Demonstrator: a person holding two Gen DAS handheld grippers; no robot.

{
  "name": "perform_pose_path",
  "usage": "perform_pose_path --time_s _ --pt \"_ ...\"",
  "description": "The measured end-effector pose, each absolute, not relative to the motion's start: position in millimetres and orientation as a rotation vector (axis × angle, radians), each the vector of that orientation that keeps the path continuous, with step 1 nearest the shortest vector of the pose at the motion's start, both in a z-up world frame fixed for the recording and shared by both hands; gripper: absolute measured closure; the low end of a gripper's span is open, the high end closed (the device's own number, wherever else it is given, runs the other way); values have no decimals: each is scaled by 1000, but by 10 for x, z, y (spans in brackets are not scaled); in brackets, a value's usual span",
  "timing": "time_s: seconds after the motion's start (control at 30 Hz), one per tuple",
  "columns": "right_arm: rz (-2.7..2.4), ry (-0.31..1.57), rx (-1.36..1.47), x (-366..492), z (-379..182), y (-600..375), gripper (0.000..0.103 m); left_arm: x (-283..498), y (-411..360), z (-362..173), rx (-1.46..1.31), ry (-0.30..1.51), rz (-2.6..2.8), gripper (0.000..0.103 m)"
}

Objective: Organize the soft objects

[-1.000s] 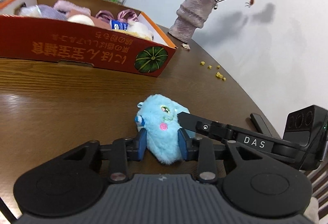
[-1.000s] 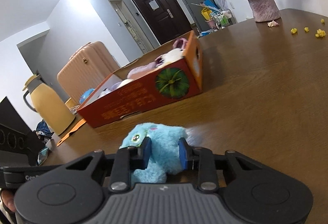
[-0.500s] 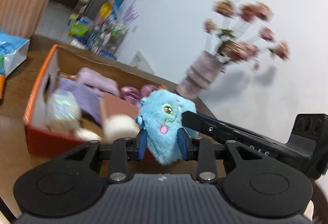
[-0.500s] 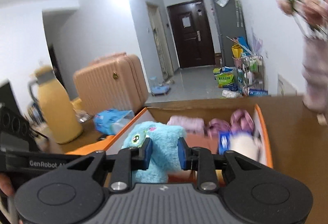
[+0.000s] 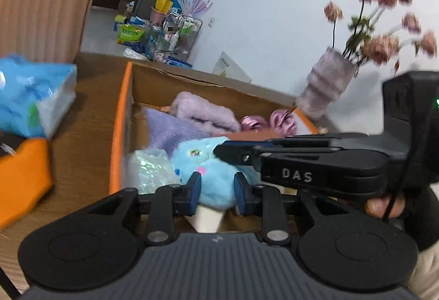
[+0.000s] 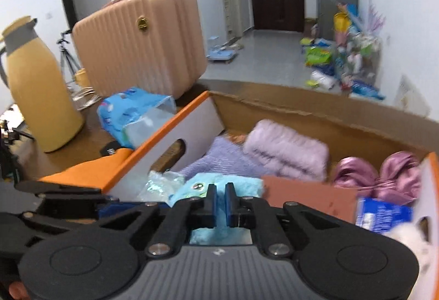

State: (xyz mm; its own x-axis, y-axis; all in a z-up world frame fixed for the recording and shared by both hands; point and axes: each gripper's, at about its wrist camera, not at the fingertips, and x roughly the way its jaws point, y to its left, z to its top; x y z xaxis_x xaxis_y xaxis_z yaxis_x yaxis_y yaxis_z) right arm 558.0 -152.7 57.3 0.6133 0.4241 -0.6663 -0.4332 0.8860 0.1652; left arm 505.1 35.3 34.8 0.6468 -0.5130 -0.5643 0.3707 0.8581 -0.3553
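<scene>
Overhead, both tongs (image 5: 216,188) (image 6: 218,199) on blue plush (image 5: 212,182), above box (image 6: 315,110).

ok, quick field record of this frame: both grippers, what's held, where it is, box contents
left gripper: shut on blue plush toy
right gripper: shut on the same toy, fingers nearly together
toy position: over the cardboard box, near its left end
box contents: lilac fuzzy item, purple knit, pink satin bow, crinkly clear bag
outside box: blue tissue pack, yellow jug, flower vase
</scene>
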Motion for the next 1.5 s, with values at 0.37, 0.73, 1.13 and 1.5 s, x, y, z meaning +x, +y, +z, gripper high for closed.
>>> perform_pose_path --time_s 0.37,0.73,1.13,1.5 --pt "497 764 -27 5363 370 -1570 103 4649 108 250 -98 686 -462 84" --pt "494 657 86 4836 1034 -2185 92 4272 180 853 -76 597 -362 78" --pt "249 541 -8 3924 1145 -3240 50 3561 39 938 -1 465 -88 29" --pt "195 271 35 3133 785 -3233 10 2889 -137 797 -6 299 -44 19"
